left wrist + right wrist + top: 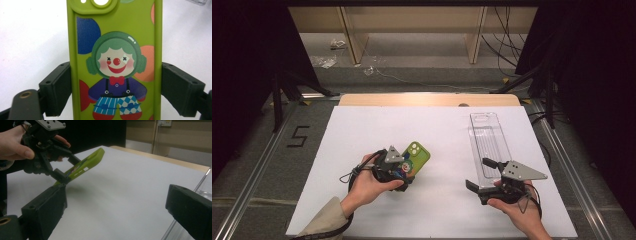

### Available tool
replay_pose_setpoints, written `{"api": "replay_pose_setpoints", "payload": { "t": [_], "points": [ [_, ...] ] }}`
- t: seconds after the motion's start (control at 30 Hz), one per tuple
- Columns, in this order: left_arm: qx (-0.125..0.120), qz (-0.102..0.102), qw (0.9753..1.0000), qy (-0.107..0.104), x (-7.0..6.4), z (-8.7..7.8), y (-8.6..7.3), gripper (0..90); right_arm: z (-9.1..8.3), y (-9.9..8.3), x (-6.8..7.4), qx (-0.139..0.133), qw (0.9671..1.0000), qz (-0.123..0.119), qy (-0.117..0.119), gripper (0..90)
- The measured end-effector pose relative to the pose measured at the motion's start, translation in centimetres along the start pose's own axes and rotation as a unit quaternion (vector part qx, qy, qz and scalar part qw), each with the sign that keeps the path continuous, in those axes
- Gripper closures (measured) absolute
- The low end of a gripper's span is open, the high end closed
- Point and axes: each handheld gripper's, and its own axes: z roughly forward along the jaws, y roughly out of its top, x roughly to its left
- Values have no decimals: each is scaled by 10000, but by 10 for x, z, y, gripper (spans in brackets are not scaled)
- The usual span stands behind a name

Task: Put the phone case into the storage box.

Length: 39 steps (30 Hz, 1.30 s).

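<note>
A lime-green phone case (418, 154) printed with a cartoon clown (116, 75) is clamped by its long sides in my left gripper (404, 169), left of the table's middle. The jaws press on both edges (115, 86). In the right gripper view the green phone case (87, 162) tilts upward off the white surface, with the left gripper (67, 167) and a hand behind it. My right gripper (481, 174) stands open at the near end of a clear plastic tray (488, 137). Nothing sits between its jaws (117, 215).
A white sheet (437, 210) covers the table, and a wooden strip (427, 99) runs along the far edge. The clear tray's wall (203, 186) stands just beyond my right gripper's right jaw. Shelving and cables lie on the floor past the table.
</note>
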Motion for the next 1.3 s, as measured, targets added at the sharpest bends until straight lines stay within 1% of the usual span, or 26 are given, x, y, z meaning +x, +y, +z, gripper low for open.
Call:
{"api": "replay_pose_setpoints", "payload": {
  "t": [0.33, 0.57, 0.83, 1.1, 1.3],
  "points": [
    [-256, -5, 9996, 84, -2, -1, -3, 161, 1, 1, 0, -22, 10000, 16, -3, 47],
    [-497, 7, 9986, 151, -5, -2, -4, 161, 2, 2, 1, -42, 10000, 44, -19, 47],
    [-530, 39, 9984, 193, -7, -2, -6, 161, 3, 4, 1, -72, 10000, 57, -38, 47],
    [-586, 51, 9980, 237, -9, -1, -7, 161, 4, 5, 2, -90, 9999, 137, -45, 47],
    [-615, 86, 9978, 229, -12, -1, -7, 161, 7, 7, 3, -94, 9999, 132, -45, 47]
  ]
}}
